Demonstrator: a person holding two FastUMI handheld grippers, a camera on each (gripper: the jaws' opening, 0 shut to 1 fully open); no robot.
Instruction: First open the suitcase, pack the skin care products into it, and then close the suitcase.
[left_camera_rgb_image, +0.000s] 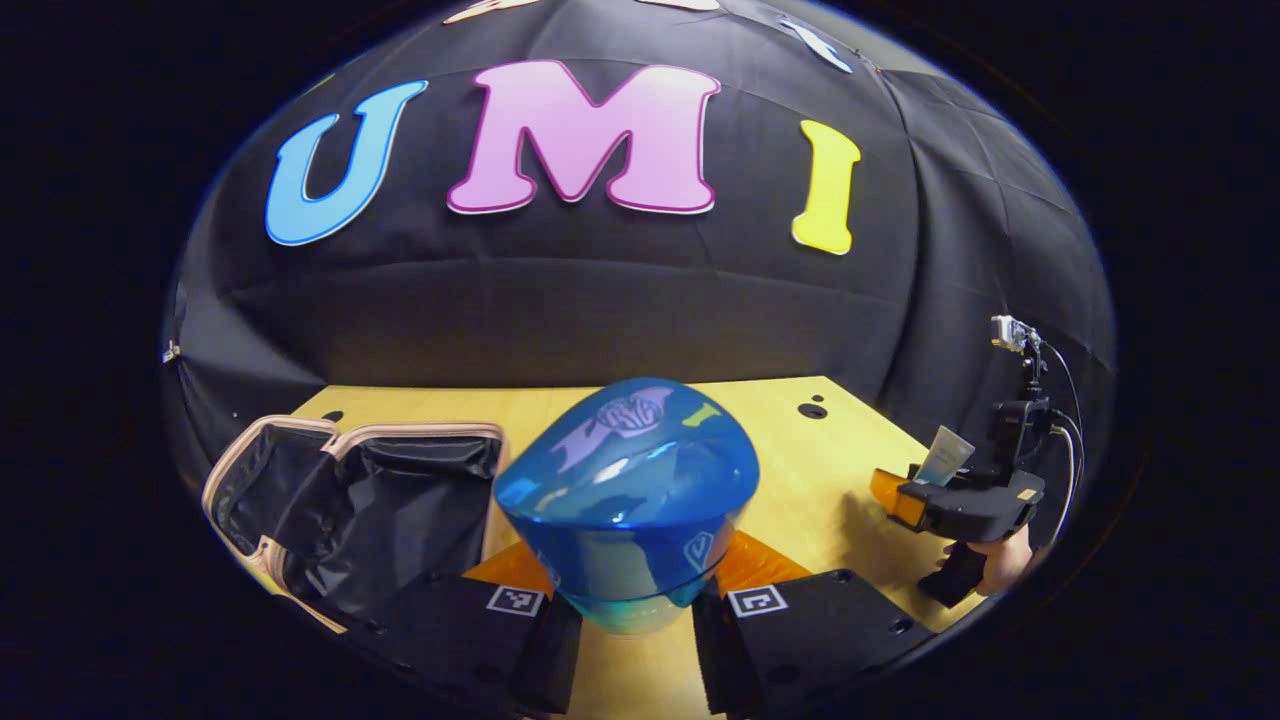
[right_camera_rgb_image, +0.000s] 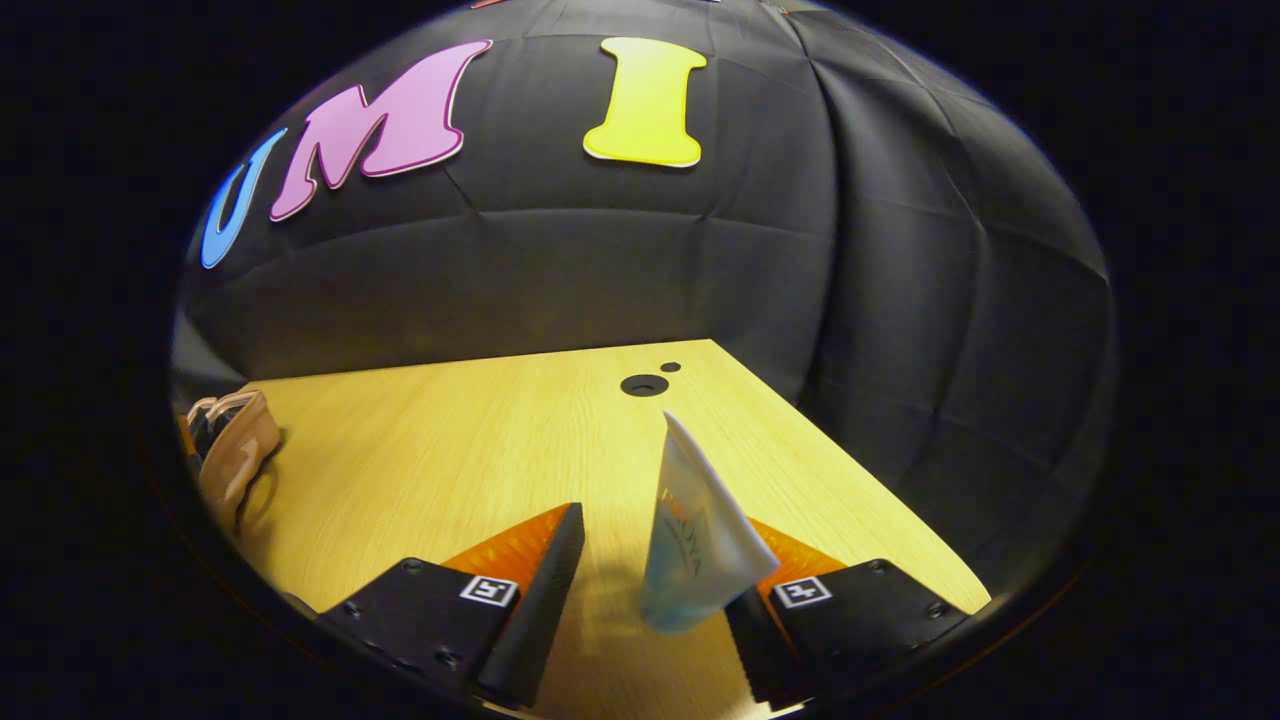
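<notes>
So the left tongs (left_camera_rgb_image: 628, 610) have a shiny blue bottle (left_camera_rgb_image: 628, 500) clamped between both fingers, held up over the wooden counter (left_camera_rgb_image: 800, 480). The bottle is fat and rounded and sits right in the middle of the left gripper view. The suitcase (left_camera_rgb_image: 360, 500) is lying open on the counter just off to that gripper's left, black lining showing, tan trim round the rim.

Over on the far side, the right tongs (right_camera_rgb_image: 640, 600) are set fairly wide apart. A pale tube (right_camera_rgb_image: 700, 530) stands upright between them, crimped end up. It leans against one finger, and there's a clear gap to the other finger, so it isn't really pinched. In the left gripper view you can spot that same gripper near the counter's edge with a hand (left_camera_rgb_image: 1005, 560) underneath it and the tube sticking up. In the right gripper view, the suitcase's edge peeks in at the far left of the counter, well apart from the tube.
</notes>
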